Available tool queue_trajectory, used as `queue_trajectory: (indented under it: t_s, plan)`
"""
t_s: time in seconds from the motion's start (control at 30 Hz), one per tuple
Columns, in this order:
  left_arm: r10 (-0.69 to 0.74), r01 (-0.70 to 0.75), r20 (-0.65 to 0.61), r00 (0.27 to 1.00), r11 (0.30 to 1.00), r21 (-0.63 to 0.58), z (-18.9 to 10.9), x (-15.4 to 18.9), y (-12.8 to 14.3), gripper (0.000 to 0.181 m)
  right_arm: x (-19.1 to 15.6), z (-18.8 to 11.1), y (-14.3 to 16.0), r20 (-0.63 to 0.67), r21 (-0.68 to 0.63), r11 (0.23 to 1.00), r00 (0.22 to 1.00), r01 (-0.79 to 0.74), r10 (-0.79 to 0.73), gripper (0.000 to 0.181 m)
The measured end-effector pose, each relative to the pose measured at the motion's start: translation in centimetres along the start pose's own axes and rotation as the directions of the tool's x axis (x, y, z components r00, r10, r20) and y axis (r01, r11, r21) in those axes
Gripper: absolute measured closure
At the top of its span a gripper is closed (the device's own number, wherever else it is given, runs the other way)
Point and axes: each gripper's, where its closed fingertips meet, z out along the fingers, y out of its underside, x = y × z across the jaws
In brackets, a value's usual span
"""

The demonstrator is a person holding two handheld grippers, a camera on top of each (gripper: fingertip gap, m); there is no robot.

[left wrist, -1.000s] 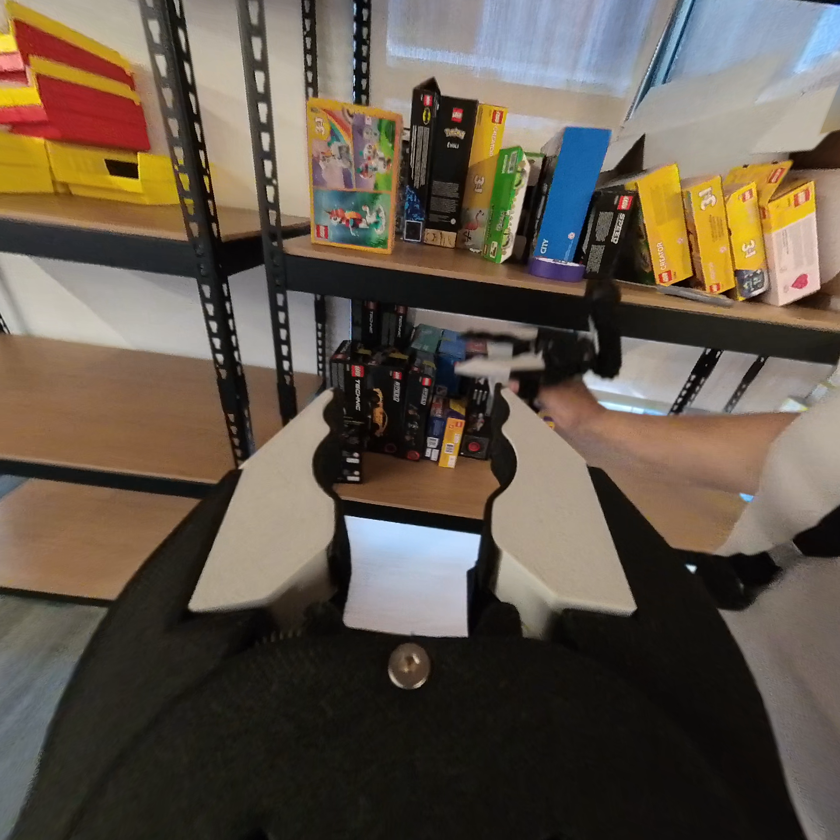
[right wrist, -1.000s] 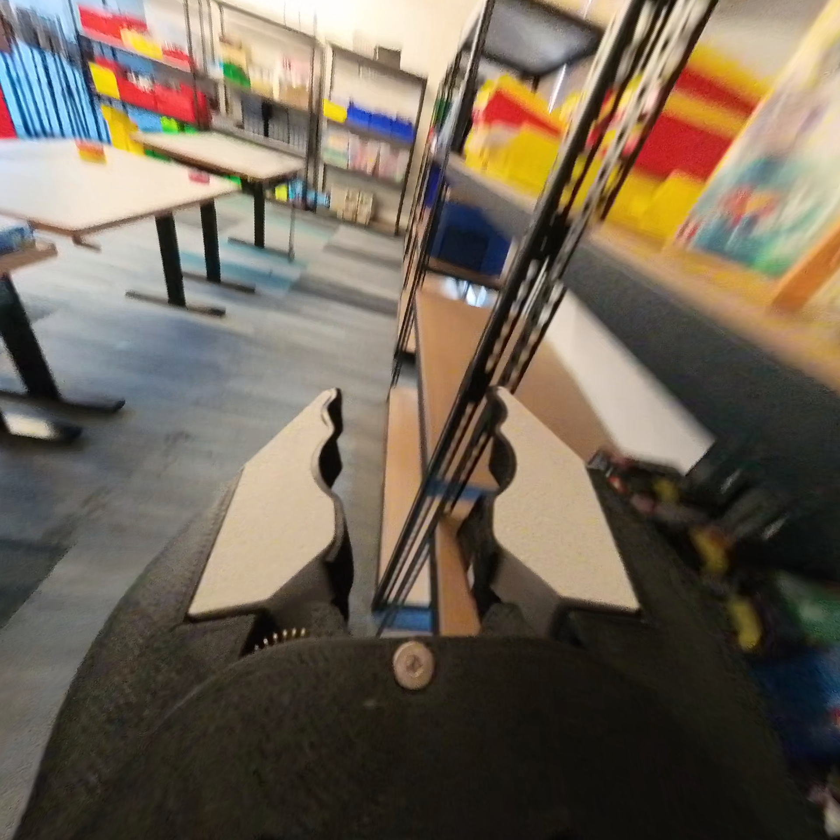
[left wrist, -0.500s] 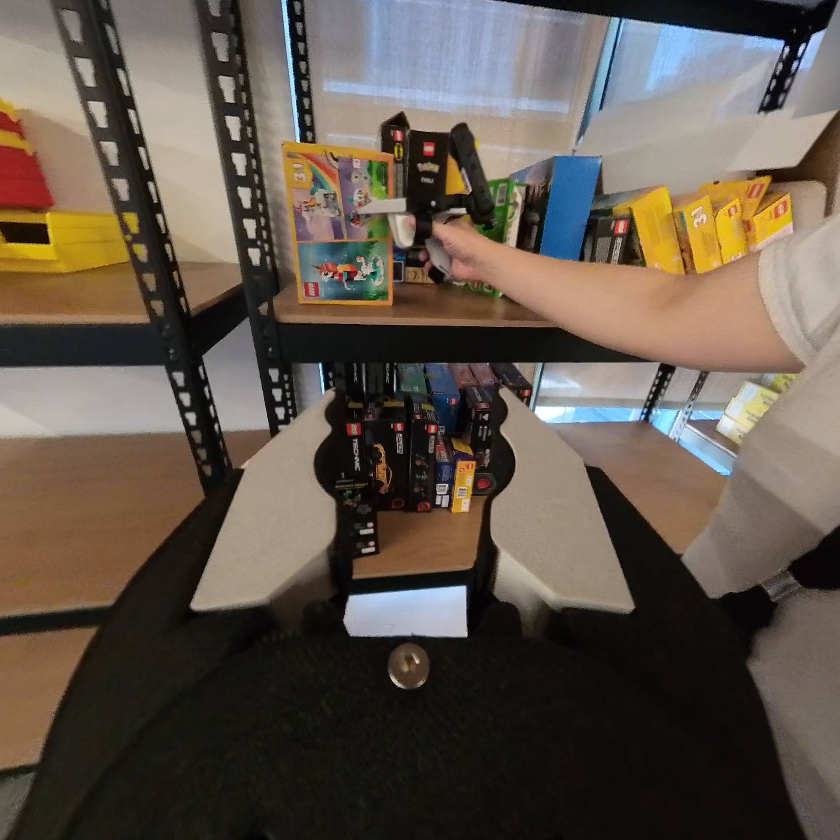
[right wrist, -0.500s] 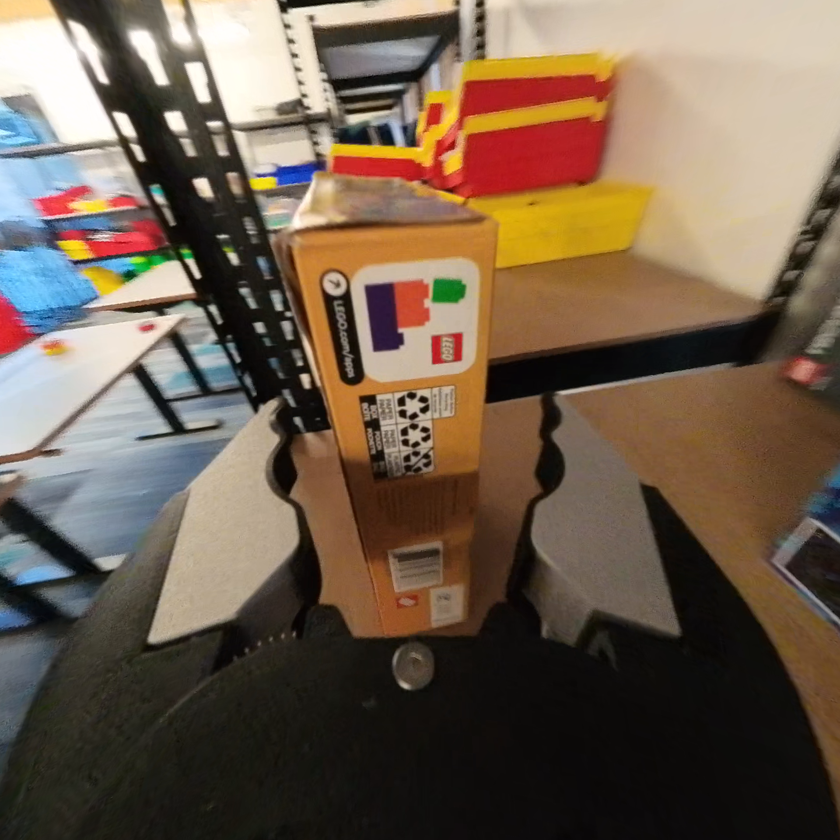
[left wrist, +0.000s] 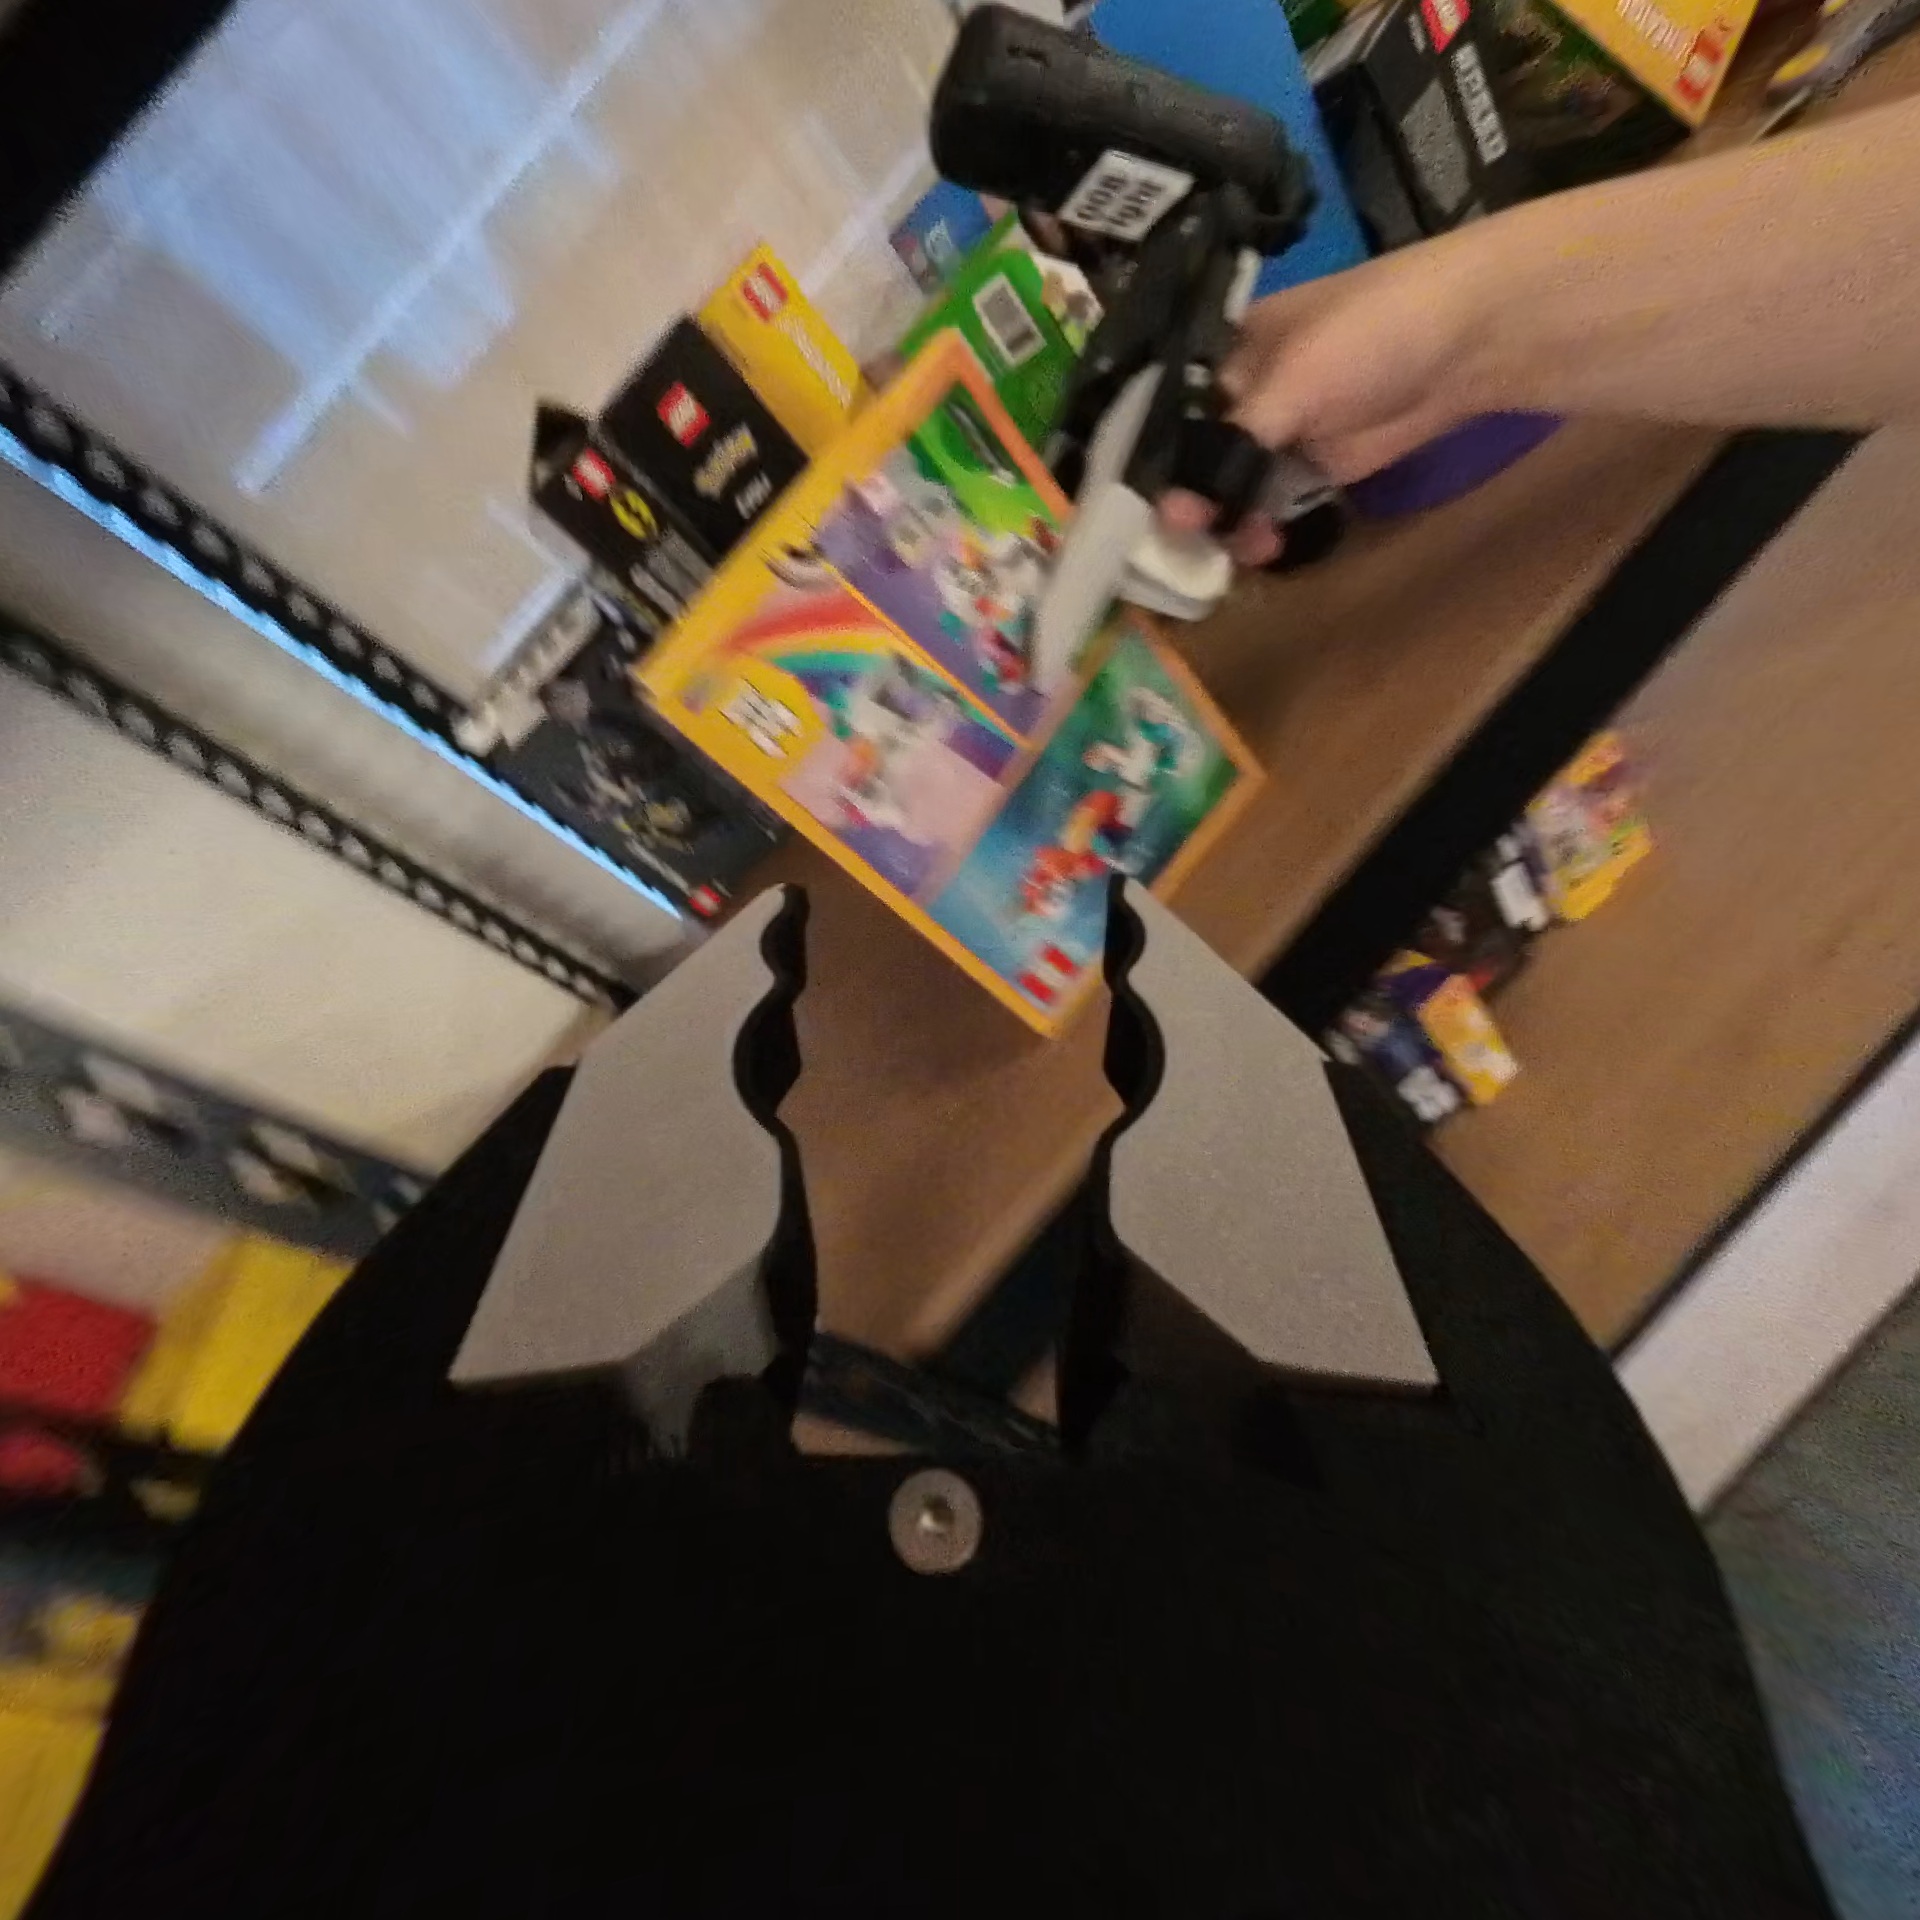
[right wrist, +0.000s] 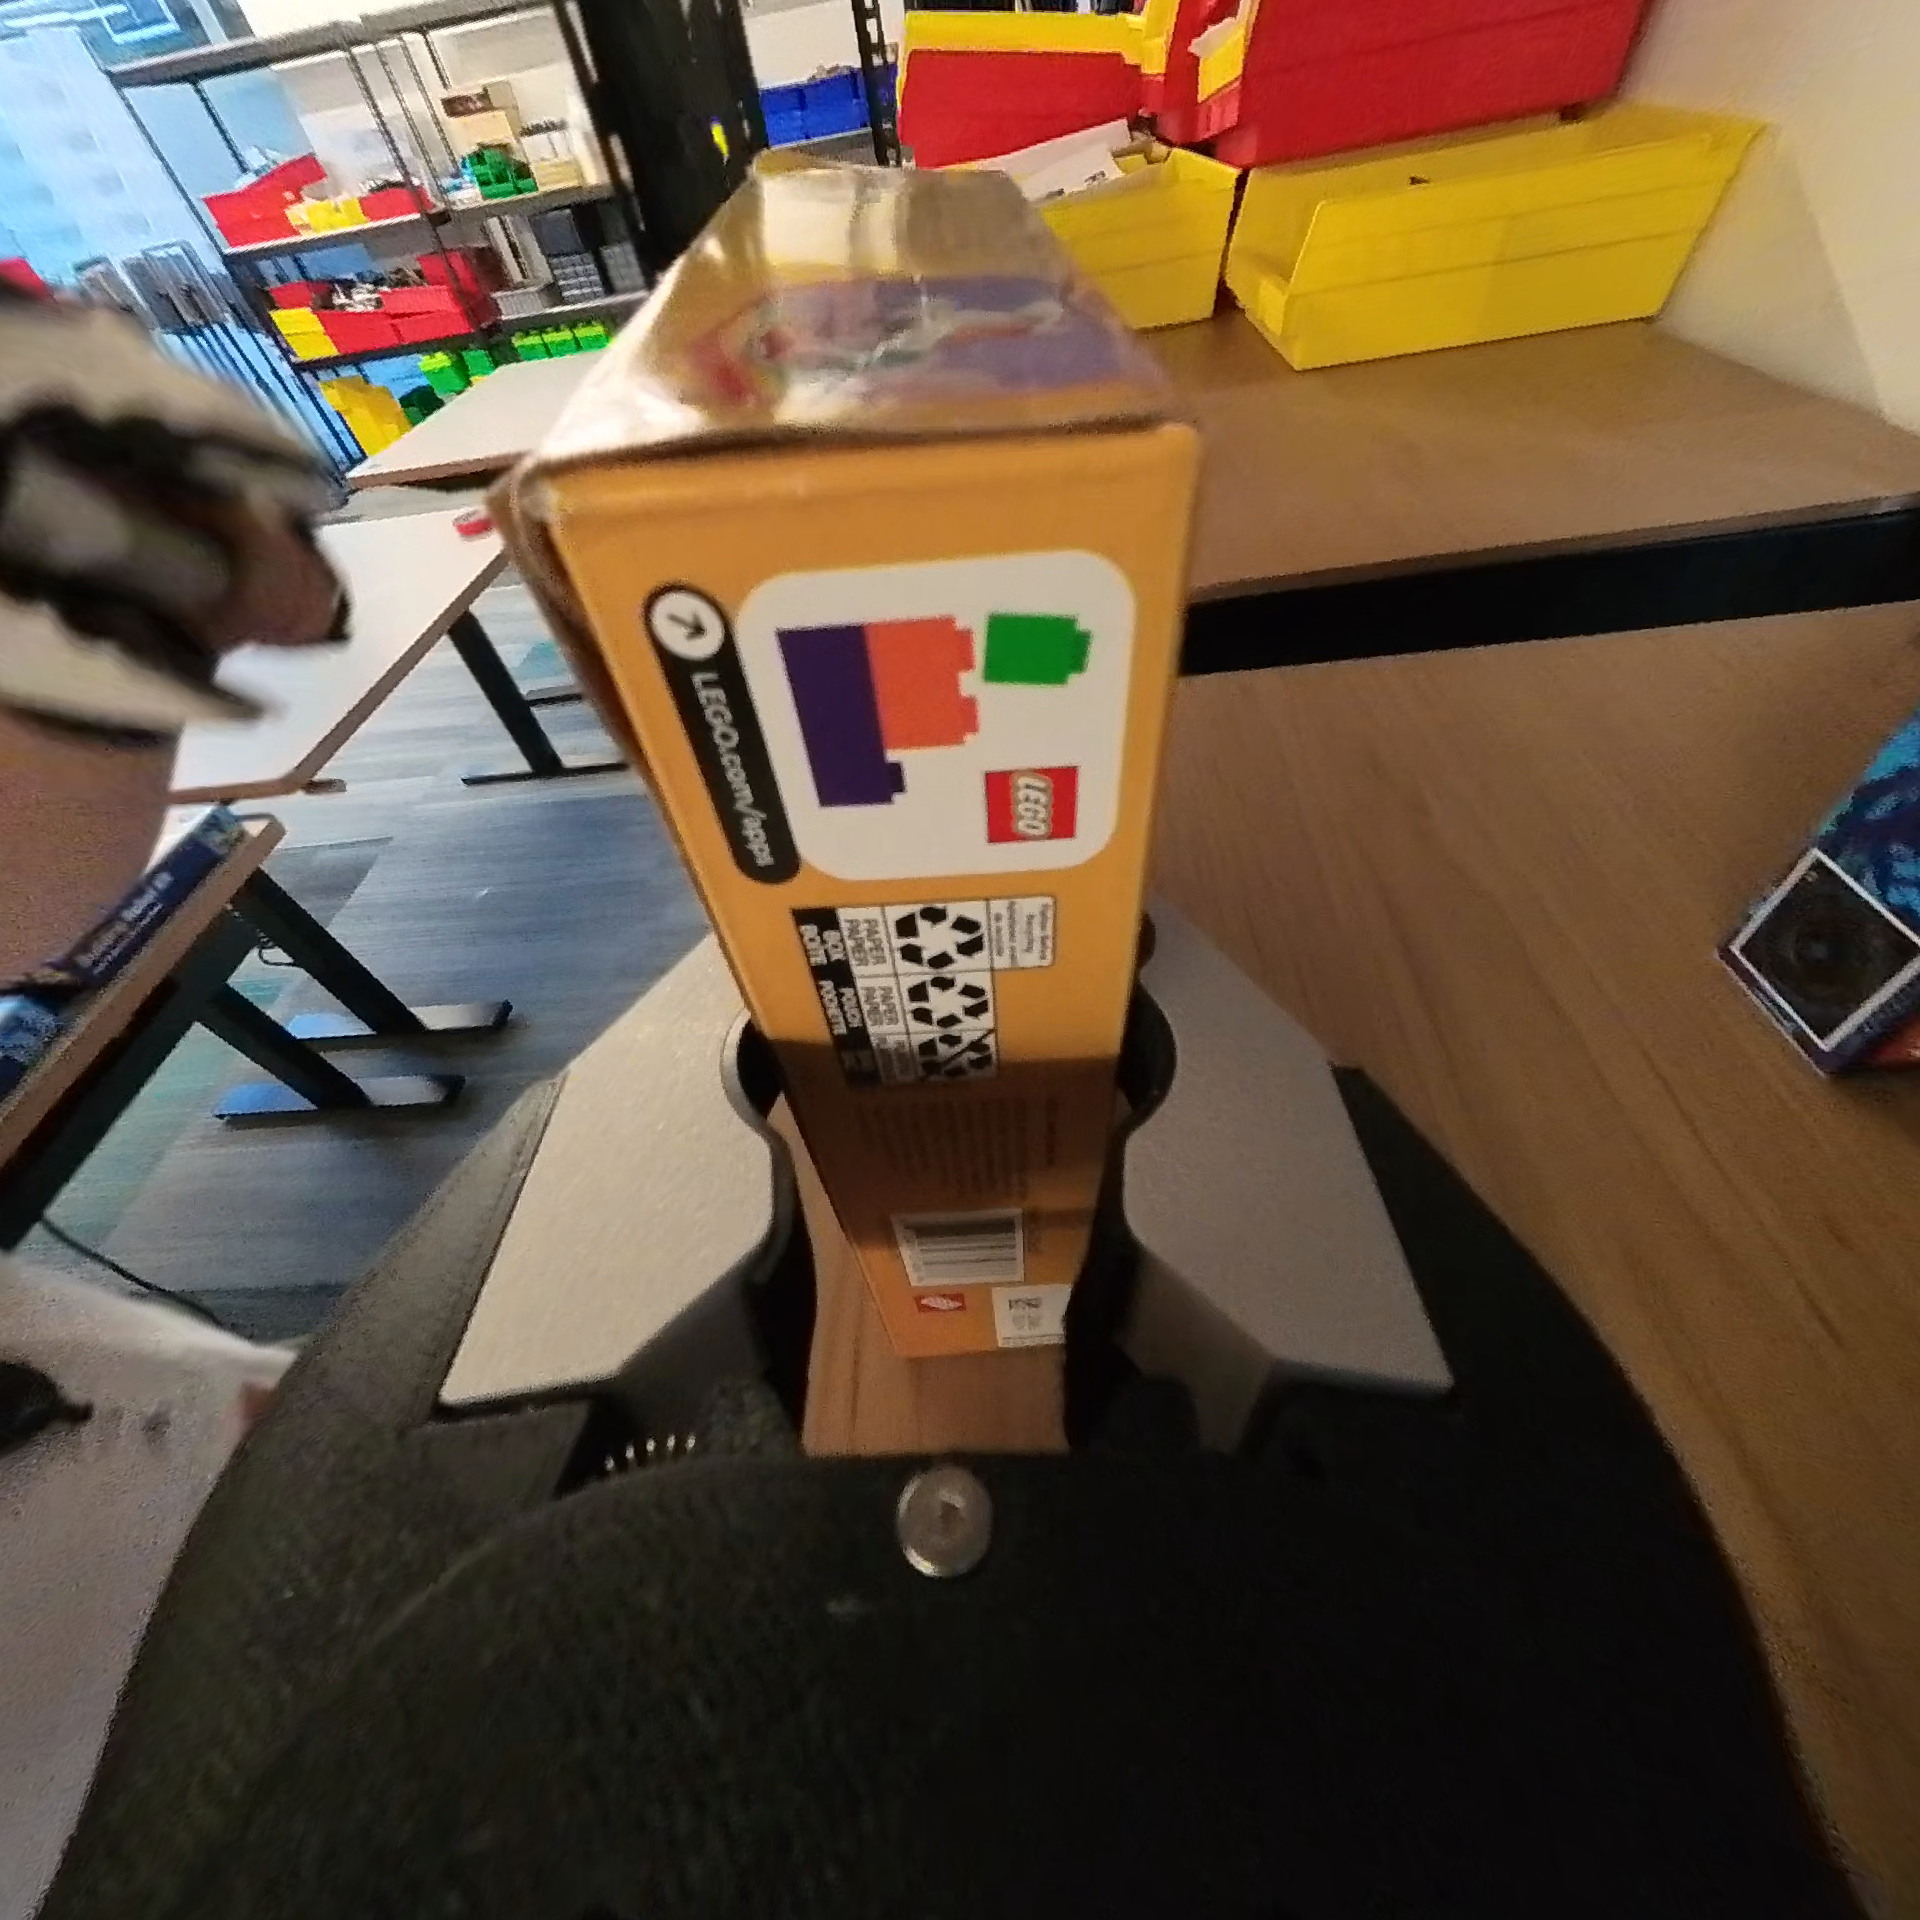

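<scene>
An orange toy box with a rainbow picture stands on the wooden shelf board. My right gripper has the box's narrow orange side between its jaws, and both fingers press against it. In the left wrist view that gripper, held in a hand, reaches the box's top right part. My left gripper is open and empty, hovering just short of the box's lower corner. A blurred white-and-black shape at the left edge of the right wrist view may be the left gripper.
Black, yellow and green boxes stand behind the orange one. A perforated black shelf post crosses at left. A lower shelf holds several small boxes. Yellow bins and red bins sit on the neighbouring shelf. A blue box lies at right; tables stand beyond.
My left gripper has risen to the upper shelf, tilted and come close to the orange box. My right gripper's jaws have closed in on the box's narrow side.
</scene>
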Motion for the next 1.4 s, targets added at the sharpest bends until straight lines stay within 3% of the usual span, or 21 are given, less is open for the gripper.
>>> queue_trajectory:
  t_s: [0.1,0.2,0.27,0.33,0.4,0.47,0.53,0.67,0.73,0.87,1.1,1.27,1.4]
  plan:
    - [0.137,-0.135,-0.038,0.99,0.99,0.044,5.1,-4.5,-3.4,0.124,0.2,-1.3,0.4,-0.03,-0.019,0.999,0.999,0.029,-0.03,0.122]
    - [0.264,-0.252,-0.101,0.959,0.961,0.112,9.1,-6.1,-5.8,0.125,1.1,-2.1,-0.1,-0.128,-0.005,0.993,0.984,0.121,-0.121,0.118]
    - [0.342,-0.326,-0.149,0.928,0.938,0.121,11.3,-6.4,-5.7,0.126,1.6,-3.5,-2.2,-0.261,0.08,0.979,0.951,0.19,-0.163,0.094]
    - [0.386,-0.365,-0.182,0.904,0.921,0.14,12.9,-6.3,-5.5,0.128,0.9,-6.0,-5.1,-0.396,0.158,0.935,0.888,0.316,-0.233,0.093]
    - [0.406,-0.377,-0.233,0.884,0.912,0.16,13.8,-5.9,-5.4,0.133,-0.8,-8.3,-7.9,-0.511,0.156,0.853,0.78,0.498,-0.362,0.101]
    - [0.412,-0.374,-0.275,0.869,0.909,0.183,13.9,-5.5,-5.4,0.135,-2.5,-8.7,-9.0,-0.517,0.044,0.769,0.673,0.637,-0.528,0.121]
    - [0.414,-0.366,-0.312,0.855,0.908,0.201,13.8,-5.4,-5.3,0.14,-3.0,-7.7,-8.4,-0.427,-0.118,0.728,0.628,0.675,-0.651,0.146]
    - [0.408,-0.359,-0.337,0.848,0.911,0.201,13.6,-5.8,-4.6,0.156,-2.7,-6.2,-7.8,-0.317,-0.264,0.71,0.636,0.653,-0.703,0.149]
    - [0.387,-0.342,-0.333,0.86,0.921,0.186,13.7,-5.7,-4.5,0.161,-2.3,-6.0,-7.3,-0.292,-0.324,0.702,0.639,0.634,-0.712,0.16]
    - [0.365,-0.324,-0.32,0.874,0.93,0.175,13.7,-5.7,-4.4,0.163,-2.3,-6.0,-7.3,-0.3,-0.305,0.722,0.657,0.621,-0.692,0.167]
    - [0.17,-0.085,-0.351,0.921,0.966,0.245,13.6,-5.6,-4.3,0.166,-2.5,-5.9,-7.2,-0.349,-0.202,0.804,0.726,0.56,-0.593,0.168]
    - [0.184,-0.112,-0.317,0.93,0.966,0.232,13.7,-5.7,-4.3,0.166,-2.3,-6.0,-7.1,-0.401,-0.178,0.809,0.71,0.56,-0.579,0.168]
    - [0.158,-0.089,-0.311,0.937,0.97,0.224,13.8,-5.7,-4.3,0.167,-2.1,-6.0,-7.0,-0.441,-0.225,0.755,0.626,0.617,-0.643,0.167]
